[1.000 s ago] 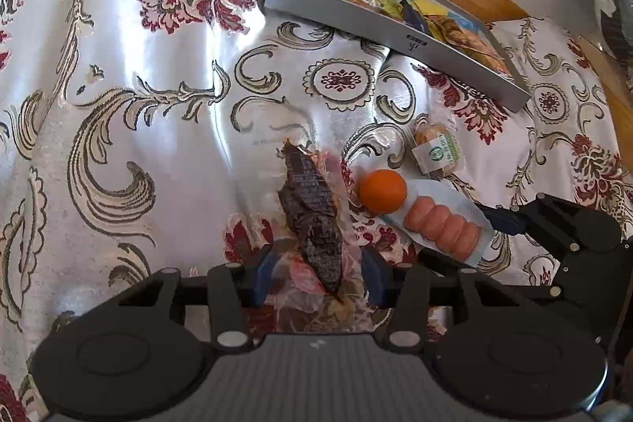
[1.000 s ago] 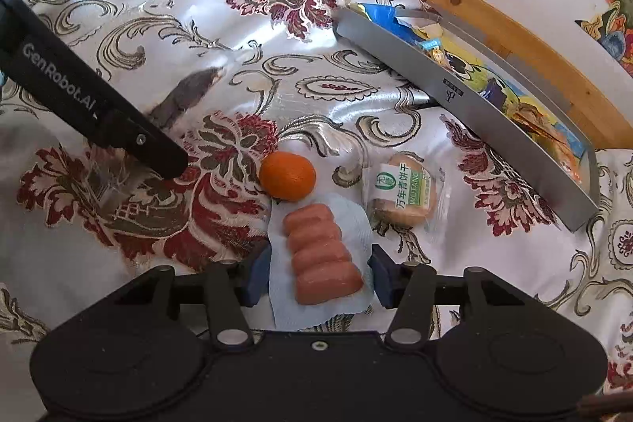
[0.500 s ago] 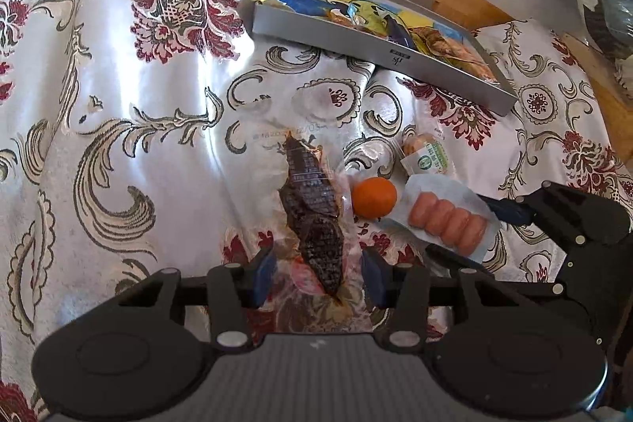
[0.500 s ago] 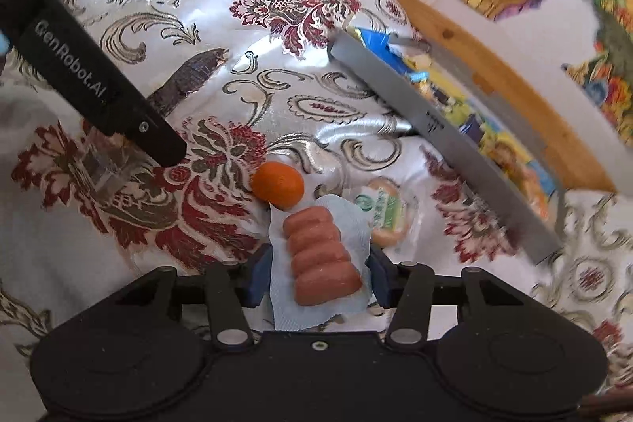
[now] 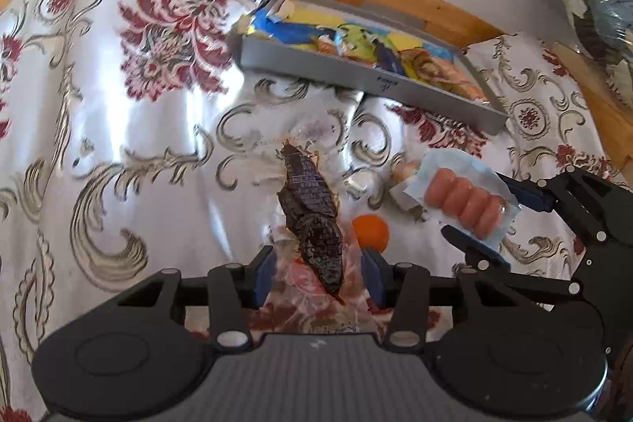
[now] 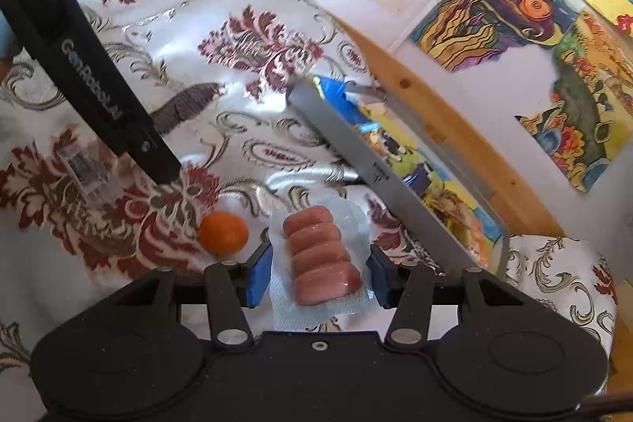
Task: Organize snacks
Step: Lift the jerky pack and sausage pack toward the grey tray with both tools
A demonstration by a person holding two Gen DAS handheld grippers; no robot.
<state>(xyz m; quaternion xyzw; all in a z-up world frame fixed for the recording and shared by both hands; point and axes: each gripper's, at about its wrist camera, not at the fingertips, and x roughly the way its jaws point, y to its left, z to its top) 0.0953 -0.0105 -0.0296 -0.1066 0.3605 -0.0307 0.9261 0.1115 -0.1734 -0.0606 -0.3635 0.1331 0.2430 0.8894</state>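
Left gripper (image 5: 318,277) jaws clamped dried-meat pouch (image 5: 312,224); right gripper (image 6: 314,277) jaws clamped sausage pack (image 6: 320,256), orange (image 6: 222,232) just left.

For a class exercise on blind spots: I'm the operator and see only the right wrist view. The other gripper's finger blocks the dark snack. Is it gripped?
Observer: Yes. The left wrist view shows the dark snack pack clamped between the left gripper's blue pads.
Operator: Anything hidden behind my sausage pack?
Observer: A round wrapped snack lies just beyond the sausage pack, toward the tray.
Operator: Is my pack off the cloth?
Observer: From the side, the right gripper appears to hold it raised above the cloth.
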